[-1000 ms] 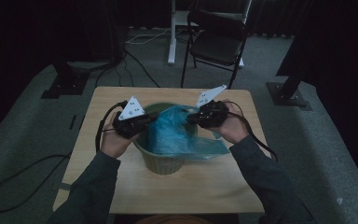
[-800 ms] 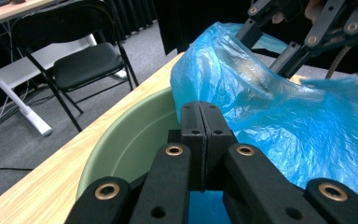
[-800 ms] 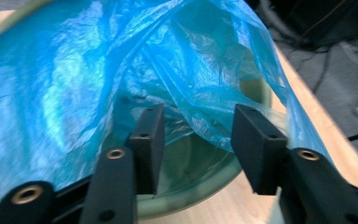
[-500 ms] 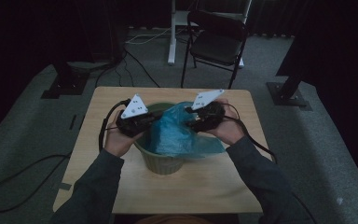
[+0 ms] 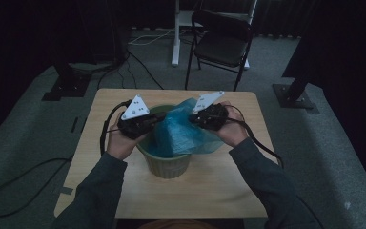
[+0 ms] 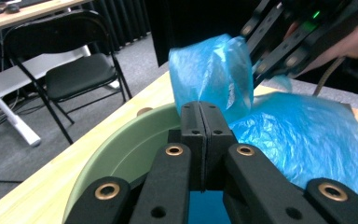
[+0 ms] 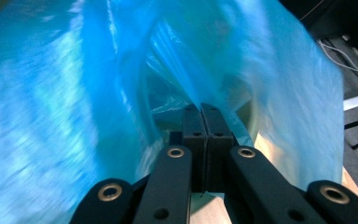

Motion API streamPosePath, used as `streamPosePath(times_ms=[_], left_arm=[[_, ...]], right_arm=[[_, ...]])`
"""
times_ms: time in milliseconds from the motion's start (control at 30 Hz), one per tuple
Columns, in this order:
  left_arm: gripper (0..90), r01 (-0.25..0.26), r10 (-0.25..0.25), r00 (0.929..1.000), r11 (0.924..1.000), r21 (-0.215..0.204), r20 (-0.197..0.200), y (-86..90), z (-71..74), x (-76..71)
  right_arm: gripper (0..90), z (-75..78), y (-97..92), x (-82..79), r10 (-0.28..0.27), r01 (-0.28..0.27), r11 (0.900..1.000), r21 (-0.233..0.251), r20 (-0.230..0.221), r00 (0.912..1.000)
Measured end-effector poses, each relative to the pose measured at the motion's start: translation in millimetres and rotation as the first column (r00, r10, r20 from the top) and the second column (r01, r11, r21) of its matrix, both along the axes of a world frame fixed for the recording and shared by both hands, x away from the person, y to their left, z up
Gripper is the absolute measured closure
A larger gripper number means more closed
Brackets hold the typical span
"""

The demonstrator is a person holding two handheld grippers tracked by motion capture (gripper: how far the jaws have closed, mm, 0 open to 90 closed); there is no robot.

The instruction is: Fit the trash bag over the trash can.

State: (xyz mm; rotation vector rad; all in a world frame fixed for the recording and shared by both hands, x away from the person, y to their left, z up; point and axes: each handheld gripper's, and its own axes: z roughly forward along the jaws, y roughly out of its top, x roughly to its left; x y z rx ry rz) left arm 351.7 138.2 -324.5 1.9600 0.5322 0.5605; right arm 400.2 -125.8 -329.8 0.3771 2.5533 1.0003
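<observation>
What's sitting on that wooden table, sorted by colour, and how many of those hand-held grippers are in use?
Blue: 1, the plastic bag, draped in and over the bin
Green: 1, the round bin
Black grippers: 2, the left gripper and the right gripper, each shut on the bag
Total: 4

A light wooden table (image 5: 219,188) stands on grey carpet (image 5: 24,157). Beyond its far edge, at about one o'clock, a black folding chair (image 5: 221,45) faces the table; the same chair (image 6: 72,77) appears at ten o'clock in the left gripper view. Just left of it rises a white post (image 5: 176,33), perhaps a desk leg. Dark stand bases sit at ten o'clock (image 5: 64,88) and two o'clock (image 5: 295,98). A black cable (image 5: 16,179) loops over the carpet at eight o'clock.
</observation>
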Motion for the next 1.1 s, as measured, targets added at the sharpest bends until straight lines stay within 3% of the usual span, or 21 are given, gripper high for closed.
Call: streamPosePath(times_ms=[500,1100], left_arm=[[89.6,-0.084,0.084,0.9959,0.9965,0.006,-0.035,32.2,-15.9,1.3],[89.6,-0.207,0.206,0.9744,0.9783,-0.008,-0.091,80.4,-35.7,2.0]], right_arm=[[90.0,1.8,-36.7,-4.8,-0.026,0.025,0.9995,-0.021,-0.041,0.9988],[90.0,-0.7,-68.6,-1.5,-0.112,0.11,0.9935,-0.029,-0.066,0.9915]])
